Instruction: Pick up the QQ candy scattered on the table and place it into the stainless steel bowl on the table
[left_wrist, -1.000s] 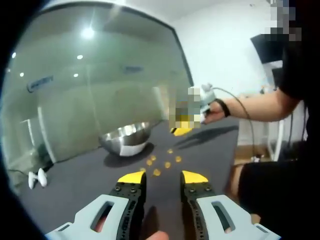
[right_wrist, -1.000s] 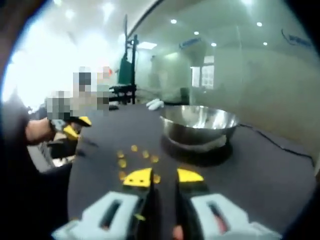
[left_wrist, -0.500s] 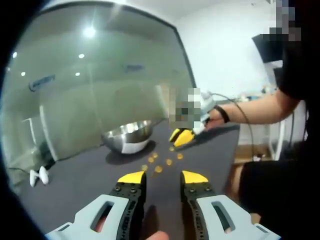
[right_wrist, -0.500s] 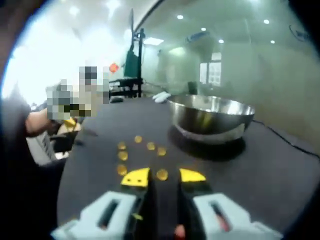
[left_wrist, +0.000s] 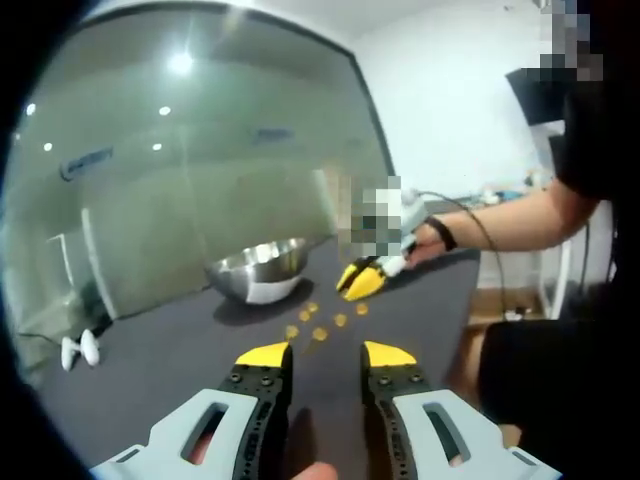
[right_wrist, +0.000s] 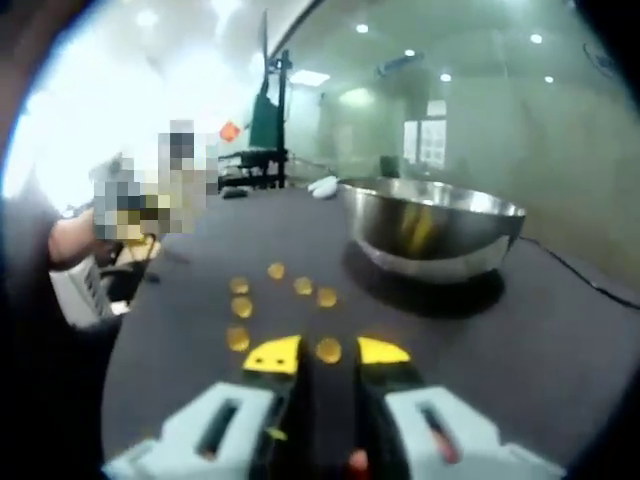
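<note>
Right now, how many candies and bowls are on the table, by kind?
Yellow candies: 6
Stainless steel bowl: 1
Total: 7

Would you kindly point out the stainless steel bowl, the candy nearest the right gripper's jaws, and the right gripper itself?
stainless steel bowl (right_wrist: 432, 228), right gripper view, on its outer wall.
nearest candy (right_wrist: 328, 350), right gripper view, on its top face.
right gripper (right_wrist: 327, 352), right gripper view, midway between its yellow tips.

Left gripper (left_wrist: 325, 356): jaws apart, held level. Right gripper (right_wrist: 327, 351): jaws apart, tilted downward; person's forearm (left_wrist: 510, 215) extended behind it.
</note>
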